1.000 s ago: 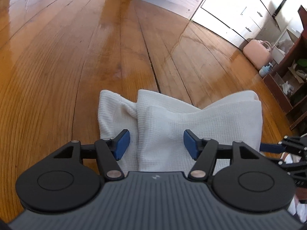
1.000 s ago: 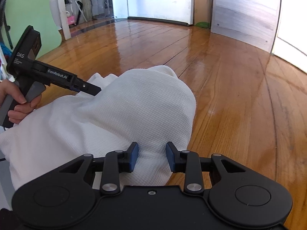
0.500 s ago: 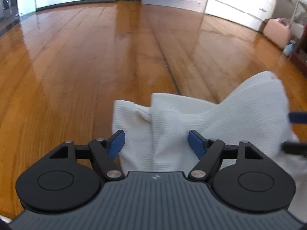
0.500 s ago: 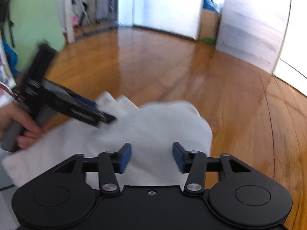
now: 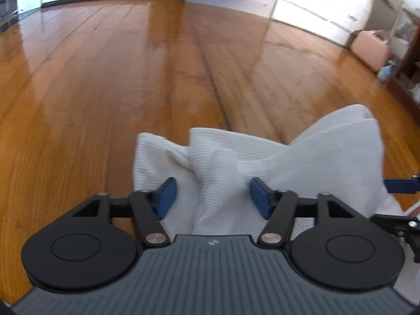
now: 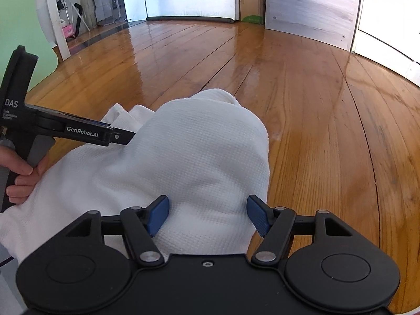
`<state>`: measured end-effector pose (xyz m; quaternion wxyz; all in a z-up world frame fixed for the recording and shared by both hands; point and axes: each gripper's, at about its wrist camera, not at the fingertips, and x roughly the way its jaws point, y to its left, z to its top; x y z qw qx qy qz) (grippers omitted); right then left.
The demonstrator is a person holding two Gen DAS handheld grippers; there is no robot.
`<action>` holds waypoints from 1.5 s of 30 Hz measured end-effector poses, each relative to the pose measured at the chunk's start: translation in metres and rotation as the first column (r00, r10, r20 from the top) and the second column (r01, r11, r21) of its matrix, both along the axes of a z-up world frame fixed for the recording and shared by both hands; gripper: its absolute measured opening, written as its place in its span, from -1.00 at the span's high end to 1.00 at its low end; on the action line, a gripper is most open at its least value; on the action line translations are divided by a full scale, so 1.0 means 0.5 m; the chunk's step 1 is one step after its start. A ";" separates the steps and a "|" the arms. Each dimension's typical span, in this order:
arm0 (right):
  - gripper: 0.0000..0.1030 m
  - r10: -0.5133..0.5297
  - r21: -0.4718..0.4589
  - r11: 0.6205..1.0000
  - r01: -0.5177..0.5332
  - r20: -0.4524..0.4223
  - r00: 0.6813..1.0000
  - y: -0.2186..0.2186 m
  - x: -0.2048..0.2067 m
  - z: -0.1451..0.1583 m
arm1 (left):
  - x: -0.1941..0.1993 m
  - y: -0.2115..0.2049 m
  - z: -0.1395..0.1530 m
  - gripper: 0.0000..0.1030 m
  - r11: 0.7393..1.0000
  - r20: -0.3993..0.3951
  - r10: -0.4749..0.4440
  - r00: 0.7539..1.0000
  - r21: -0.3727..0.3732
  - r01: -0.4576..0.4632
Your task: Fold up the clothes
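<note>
A white waffle-knit garment lies bunched on the wooden floor, with one fold standing up at the right. My left gripper is open, its blue pads spread either side of a ridge of the cloth without pinching it. In the right wrist view the same garment humps up in front of my right gripper, which is open wide with cloth lying between its pads. The left gripper's body pokes in from the left there, held by a hand.
Glossy wooden floor stretches ahead. A pink bag and a dark shelf unit stand at the far right. White doors and a wall panel close the back, with a green board at the left.
My right gripper went from nearly shut on the cloth to wide open. The left gripper stayed open and tilted up, and the garment's right fold rose higher.
</note>
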<state>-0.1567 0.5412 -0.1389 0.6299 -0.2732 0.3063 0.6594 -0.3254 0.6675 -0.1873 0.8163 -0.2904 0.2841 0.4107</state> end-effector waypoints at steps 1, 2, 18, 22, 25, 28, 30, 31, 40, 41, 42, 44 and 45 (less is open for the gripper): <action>-0.37 0.002 0.002 1.000 -0.002 0.003 1.000 0.000 -0.002 -0.001 | 0.004 -0.003 0.002 0.85 1.000 0.001 -0.012 1.000 0.003 0.012; -0.37 0.013 0.004 1.000 -0.013 0.013 1.000 -0.001 -0.004 -0.001 | 0.008 -0.007 0.006 0.85 1.000 -0.016 -0.001 1.000 0.013 0.001; -0.37 0.035 0.165 0.986 -0.029 -0.032 0.999 -0.028 -0.014 0.063 | -0.093 -0.038 0.059 0.11 0.943 -0.070 0.324 0.943 0.103 -0.316; -0.25 0.117 0.158 0.981 -0.114 -0.009 0.993 0.013 -0.041 0.065 | -0.106 -0.075 0.100 0.29 0.981 0.062 0.162 0.985 0.099 -0.167; -0.23 0.105 0.109 0.987 -0.115 0.092 0.990 0.063 -0.041 0.032 | -0.081 -0.076 0.066 0.38 0.999 0.025 0.038 0.999 -0.020 -0.038; -0.28 0.046 0.076 0.995 -0.058 0.147 0.988 0.097 -0.021 -0.002 | -0.059 -0.063 0.006 0.55 0.996 -0.153 0.052 0.987 -0.062 -0.062; -0.27 -0.014 0.081 0.997 0.006 0.095 0.995 0.095 -0.001 0.000 | -0.052 -0.071 0.010 0.54 0.997 -0.222 0.076 0.972 -0.010 -0.080; -0.25 -0.029 0.101 0.995 0.021 0.081 0.996 0.079 -0.002 0.010 | -0.048 -0.075 0.013 0.53 0.996 -0.255 0.090 0.963 0.017 -0.089; -0.19 0.034 0.106 0.993 -0.041 0.069 0.997 -0.111 -0.057 0.023 | -0.071 -0.135 0.049 0.44 0.997 -0.129 0.058 0.990 -0.036 -0.064; -0.20 0.043 0.094 0.994 -0.050 0.076 0.996 -0.132 -0.064 0.018 | -0.075 -0.147 0.036 0.44 0.995 -0.161 0.069 0.985 -0.065 -0.081; -0.23 0.053 0.082 0.995 -0.060 0.083 0.995 -0.153 -0.071 0.012 | -0.073 -0.156 0.022 0.43 0.992 -0.201 0.082 0.976 -0.078 -0.099; -0.25 0.072 0.058 0.995 -0.078 0.096 0.993 -0.194 -0.085 0.002 | -0.062 -0.183 0.009 0.22 0.994 -0.283 0.091 0.955 -0.035 -0.106; -0.25 0.082 0.046 0.995 -0.087 0.102 0.991 -0.215 -0.092 -0.003 | -0.060 -0.201 0.009 0.06 0.995 -0.329 0.097 0.939 0.005 -0.101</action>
